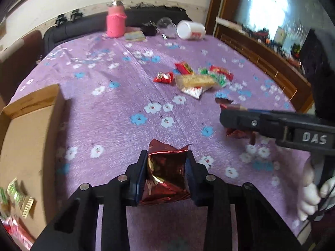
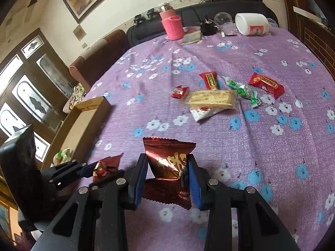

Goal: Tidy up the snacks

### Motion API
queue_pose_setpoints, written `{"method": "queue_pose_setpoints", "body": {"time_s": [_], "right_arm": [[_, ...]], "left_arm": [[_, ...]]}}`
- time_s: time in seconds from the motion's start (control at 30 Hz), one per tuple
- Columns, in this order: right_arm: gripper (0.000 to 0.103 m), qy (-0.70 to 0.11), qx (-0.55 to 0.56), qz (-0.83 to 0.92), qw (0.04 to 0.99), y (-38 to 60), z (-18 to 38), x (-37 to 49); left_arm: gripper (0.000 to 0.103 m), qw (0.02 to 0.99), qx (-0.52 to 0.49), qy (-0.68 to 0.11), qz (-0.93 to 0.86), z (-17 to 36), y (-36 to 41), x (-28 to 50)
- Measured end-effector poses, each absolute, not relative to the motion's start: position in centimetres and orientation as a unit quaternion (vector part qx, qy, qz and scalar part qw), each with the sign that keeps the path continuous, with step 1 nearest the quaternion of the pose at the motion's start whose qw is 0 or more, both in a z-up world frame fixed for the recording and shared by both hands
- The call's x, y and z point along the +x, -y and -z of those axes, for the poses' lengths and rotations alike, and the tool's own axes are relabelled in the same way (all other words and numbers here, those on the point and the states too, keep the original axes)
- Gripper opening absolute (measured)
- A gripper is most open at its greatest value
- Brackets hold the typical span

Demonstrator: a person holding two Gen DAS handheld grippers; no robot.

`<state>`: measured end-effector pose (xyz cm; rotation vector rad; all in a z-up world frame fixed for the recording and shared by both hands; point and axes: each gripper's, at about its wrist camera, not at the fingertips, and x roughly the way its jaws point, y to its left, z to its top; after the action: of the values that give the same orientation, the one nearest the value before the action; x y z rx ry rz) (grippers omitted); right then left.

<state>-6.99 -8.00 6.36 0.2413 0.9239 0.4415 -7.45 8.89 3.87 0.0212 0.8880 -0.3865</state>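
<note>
My left gripper is shut on a dark red foil snack packet above the purple flowered tablecloth. My right gripper is shut on a like dark red packet with gold print. The right gripper also shows in the left wrist view, and the left one in the right wrist view with its packet. A pile of loose snacks lies mid-table: red packets, a biscuit bar, green candies. A cardboard box at the left holds a few snacks.
At the table's far edge stand a pink bottle, a glass cup, a tipped white tub and a small black item. A dark sofa lies behind. A wooden cabinet is at the right.
</note>
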Motion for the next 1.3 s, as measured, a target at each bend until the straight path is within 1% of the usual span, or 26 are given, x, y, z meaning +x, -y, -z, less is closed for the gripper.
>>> {"method": "queue_pose_setpoints", "body": {"time_s": [0.23,0.37,0.47,0.6,0.7,0.9,1.07,1.17,1.2,1.23,1.27,1.3], "right_arm": [[0.040,-0.424,0.106,-0.266,0.859,3.7,-9.4,-8.0],[0.041,-0.426,0.098,-0.307,0.845,-1.0,-10.5,-8.0],[0.041,-0.429,0.089,-0.334,0.835,-5.0,-10.9,-7.8],[0.041,-0.445,0.073,-0.370,0.812,-11.4,-10.5,-7.0],[0.041,-0.456,0.046,-0.382,0.803,-16.1,-9.6,-6.6],[0.041,-0.477,0.013,-0.382,0.791,-22.3,-6.9,-5.5],[0.041,-0.491,0.007,-0.376,0.786,-24.3,-4.9,-4.1],[0.043,-0.484,0.011,-0.378,0.789,-24.4,-4.6,-3.9],[0.044,-0.482,0.015,-0.378,0.790,-24.3,-4.6,-3.8],[0.049,-0.480,0.021,-0.380,0.791,-24.0,-4.7,-3.7],[0.053,-0.477,0.025,-0.381,0.792,-23.7,-4.9,-3.8],[0.054,-0.471,0.027,-0.380,0.796,-23.4,-5.2,-3.9]], "left_arm": [[0.033,0.907,-0.056,-0.388,0.155,-8.0,-15.6,-10.9],[0.033,0.917,-0.098,-0.372,0.107,-9.9,-22.4,-11.9],[0.034,0.921,-0.104,-0.371,0.054,-10.3,-26.8,-11.7],[0.034,0.919,-0.114,-0.378,0.005,-9.6,-31.8,-10.5],[0.034,0.912,-0.126,-0.390,-0.019,-8.1,-35.1,-9.3],[0.034,0.900,-0.134,-0.415,-0.030,-5.6,-37.7,-7.5],[0.034,0.895,-0.149,-0.420,-0.023,-4.4,-38.5,-6.6],[0.039,0.895,-0.163,-0.414,-0.015,-4.5,-38.9,-6.9],[0.046,0.896,-0.166,-0.412,-0.015,-4.6,-39.0,-7.1],[0.052,0.897,-0.170,-0.408,-0.015,-4.8,-39.1,-7.2],[0.054,0.899,-0.172,-0.402,-0.018,-5.1,-39.2,-7.5],[0.058,0.901,-0.175,-0.397,-0.018,-5.4,-39.2,-7.8]]}}
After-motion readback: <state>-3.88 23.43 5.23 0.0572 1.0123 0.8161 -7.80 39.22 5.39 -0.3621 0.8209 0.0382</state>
